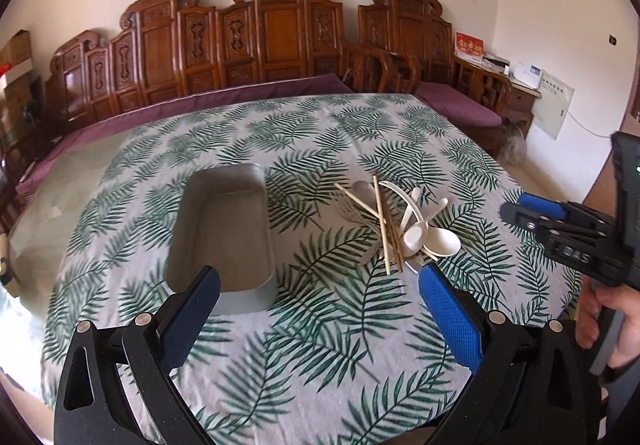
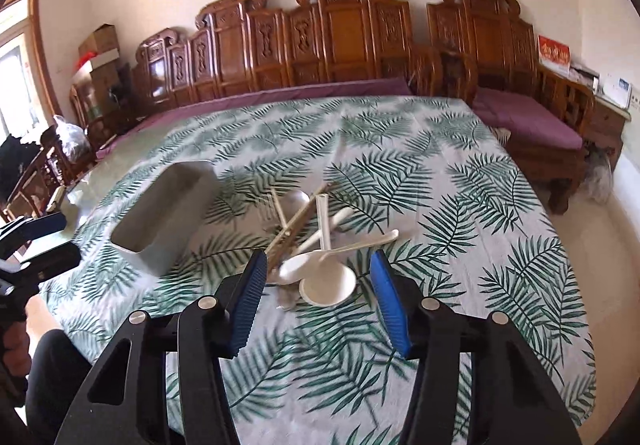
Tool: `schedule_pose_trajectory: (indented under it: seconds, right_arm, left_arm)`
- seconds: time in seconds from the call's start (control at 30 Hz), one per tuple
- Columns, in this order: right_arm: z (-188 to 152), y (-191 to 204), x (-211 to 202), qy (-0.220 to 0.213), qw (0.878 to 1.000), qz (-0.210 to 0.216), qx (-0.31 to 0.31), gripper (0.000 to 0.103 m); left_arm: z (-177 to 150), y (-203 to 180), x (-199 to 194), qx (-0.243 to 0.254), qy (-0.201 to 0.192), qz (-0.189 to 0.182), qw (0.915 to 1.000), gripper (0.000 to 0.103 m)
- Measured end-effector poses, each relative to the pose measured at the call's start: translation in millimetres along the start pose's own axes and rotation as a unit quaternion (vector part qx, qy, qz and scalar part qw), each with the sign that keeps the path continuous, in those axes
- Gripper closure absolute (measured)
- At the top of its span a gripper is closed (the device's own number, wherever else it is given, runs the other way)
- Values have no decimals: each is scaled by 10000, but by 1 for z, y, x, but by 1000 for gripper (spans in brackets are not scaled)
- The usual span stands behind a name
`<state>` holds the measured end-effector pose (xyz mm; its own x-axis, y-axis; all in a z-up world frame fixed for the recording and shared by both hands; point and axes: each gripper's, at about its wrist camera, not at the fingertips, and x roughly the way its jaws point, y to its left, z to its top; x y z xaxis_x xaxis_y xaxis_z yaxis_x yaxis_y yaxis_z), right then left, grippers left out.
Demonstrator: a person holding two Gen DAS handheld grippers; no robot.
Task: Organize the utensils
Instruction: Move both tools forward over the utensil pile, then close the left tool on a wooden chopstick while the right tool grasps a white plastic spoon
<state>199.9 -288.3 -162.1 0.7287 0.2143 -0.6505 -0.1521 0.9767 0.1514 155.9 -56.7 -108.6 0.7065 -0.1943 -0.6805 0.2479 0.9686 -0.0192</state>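
Table [image 1: 312, 325] draped in leaf-print cloth, seen from both wrist cameras. Grey tray [image 1: 224, 237] left of centre, long axis running away from the viewer, nothing visible inside. Utensil pile [image 1: 396, 221] just right of the tray, apart from it: wooden chopsticks [image 1: 386, 225] crossed over white spoons [image 1: 434, 239], with a clear fork [image 1: 352, 213] partly beneath; exact count not discernible.

Left gripper [image 1: 320, 285] held above the near table edge, jaws spread wide, nothing between the blue pads [image 1: 450, 317]; tray's near end just beyond the left pad. Right gripper [image 2: 318, 295] hovering low over the near end of the pile, jaws wide open and holding nothing, a spoon bowl [image 2: 328, 283] lying between the pads but untouched. Same gripper visible at the right edge of the left view [image 1: 556, 221].

Carved wooden bench [image 1: 260, 41] with purple cushion behind the table.
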Motion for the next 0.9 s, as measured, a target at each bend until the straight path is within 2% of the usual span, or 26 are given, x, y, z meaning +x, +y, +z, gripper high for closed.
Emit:
schedule_pose_trajectory:
  seconds: [0.1, 0.2, 0.37, 0.53, 0.7, 0.77, 0.87, 0.9]
  right_arm:
    - [2, -9, 23, 158, 9999, 13, 69, 47]
    - [2, -12, 45, 282, 9996, -56, 32, 47]
    - [-3, -19, 77, 451, 9989, 70, 47, 47]
    - [-10, -26, 94, 554, 9980, 284, 149, 47]
    - [-9, -32, 96, 576, 9974, 314, 303, 47]
    - [-8, -33, 94, 545, 9974, 335, 345, 47]
    - [-10, -33, 95, 580, 9973, 320, 308, 47]
    - [-11, -33, 95, 601, 9971, 330, 325, 47]
  left_arm:
    - [3, -7, 21, 64, 116, -132, 9998, 10]
    - [5, -14, 43, 122, 302, -207, 9993, 18]
    - [7, -23, 90, 80, 698, -589, 9958, 29]
    - [5, -33, 130, 66, 1055, -827, 9910, 48]
    - [1, -41, 158, -52, 1398, -1028, 9848, 63]
    - [-1, -43, 166, -152, 1504, -1168, 9816, 72]
    - [-1, -47, 171, -58, 1492, -1190, 9816, 83]
    - [-1, -48, 172, -52, 1496, -1201, 9814, 92]
